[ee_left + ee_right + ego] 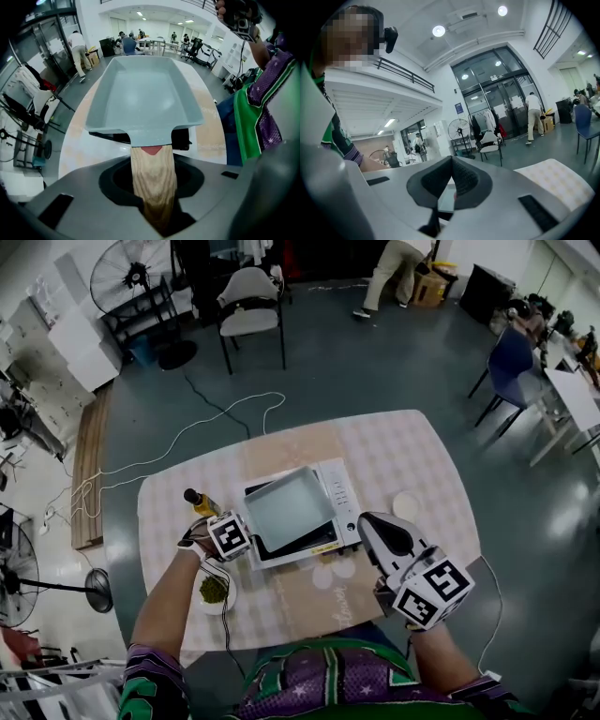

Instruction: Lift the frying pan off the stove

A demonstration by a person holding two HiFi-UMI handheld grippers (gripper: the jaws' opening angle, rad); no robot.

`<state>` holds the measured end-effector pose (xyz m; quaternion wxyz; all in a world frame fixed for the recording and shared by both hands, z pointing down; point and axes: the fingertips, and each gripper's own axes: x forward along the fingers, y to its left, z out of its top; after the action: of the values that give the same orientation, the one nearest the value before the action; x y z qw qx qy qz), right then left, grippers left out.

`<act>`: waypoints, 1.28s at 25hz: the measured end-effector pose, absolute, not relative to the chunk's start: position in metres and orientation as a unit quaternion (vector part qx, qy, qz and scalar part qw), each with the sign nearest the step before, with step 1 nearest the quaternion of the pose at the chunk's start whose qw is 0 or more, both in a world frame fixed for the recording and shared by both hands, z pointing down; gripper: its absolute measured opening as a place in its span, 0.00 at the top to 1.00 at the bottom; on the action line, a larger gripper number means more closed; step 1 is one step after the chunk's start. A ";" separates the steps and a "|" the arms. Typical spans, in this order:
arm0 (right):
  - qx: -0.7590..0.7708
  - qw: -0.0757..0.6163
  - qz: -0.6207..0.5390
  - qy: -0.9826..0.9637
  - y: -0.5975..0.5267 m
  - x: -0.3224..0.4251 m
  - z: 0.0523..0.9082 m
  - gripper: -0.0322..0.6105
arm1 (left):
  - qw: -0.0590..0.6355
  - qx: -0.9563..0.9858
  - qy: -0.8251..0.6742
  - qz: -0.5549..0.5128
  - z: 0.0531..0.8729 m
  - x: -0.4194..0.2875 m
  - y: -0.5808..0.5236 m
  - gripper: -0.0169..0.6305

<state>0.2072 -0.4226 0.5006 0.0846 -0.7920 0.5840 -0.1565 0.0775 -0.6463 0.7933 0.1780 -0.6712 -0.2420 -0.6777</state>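
The frying pan [289, 510], square and grey, is being observed over the black top of the stove [342, 491]; whether its base is touching that top cannot be told. Its wooden handle [153, 173] is being presented past the stove's near-left corner. The handle is being gripped there by the left gripper [246, 542]; the jaws are being held about a third open, pressed on the wood from both sides. The right gripper [375, 527] is being held raised, near the stove's right front corner; its jaws are being held together at the tips with nothing between them. On the table [422, 451], a bottle [200, 502] is being noted just left of the stove; a dish [215, 590] of green matter is lying to the stove's near left; a white disc [406, 505] is lying to its right.
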 end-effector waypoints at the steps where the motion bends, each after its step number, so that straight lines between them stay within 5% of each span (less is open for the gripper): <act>1: -0.793 0.082 -0.155 0.583 -0.421 0.204 0.500 0.94 | 0.180 -0.666 -0.223 -0.688 0.792 0.071 -0.654 0.72; 9: -0.800 0.068 -0.152 0.576 -0.397 0.167 0.474 0.94 | 0.066 -0.796 -0.200 -0.568 0.745 0.074 -0.606 0.72; 19: -0.796 0.072 -0.114 0.590 -0.352 0.160 0.442 0.94 | 0.015 -0.863 -0.119 -0.491 0.691 0.026 -0.532 0.71; 32: -0.786 0.080 -0.084 0.607 -0.159 0.156 0.395 0.94 | -0.139 -0.938 0.003 -0.316 0.574 -0.025 -0.338 0.72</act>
<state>0.1556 -0.1586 0.3950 0.0798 -0.7865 0.6067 -0.0838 -0.0252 -0.3383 0.5743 -0.1390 -0.9384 0.0029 -0.3162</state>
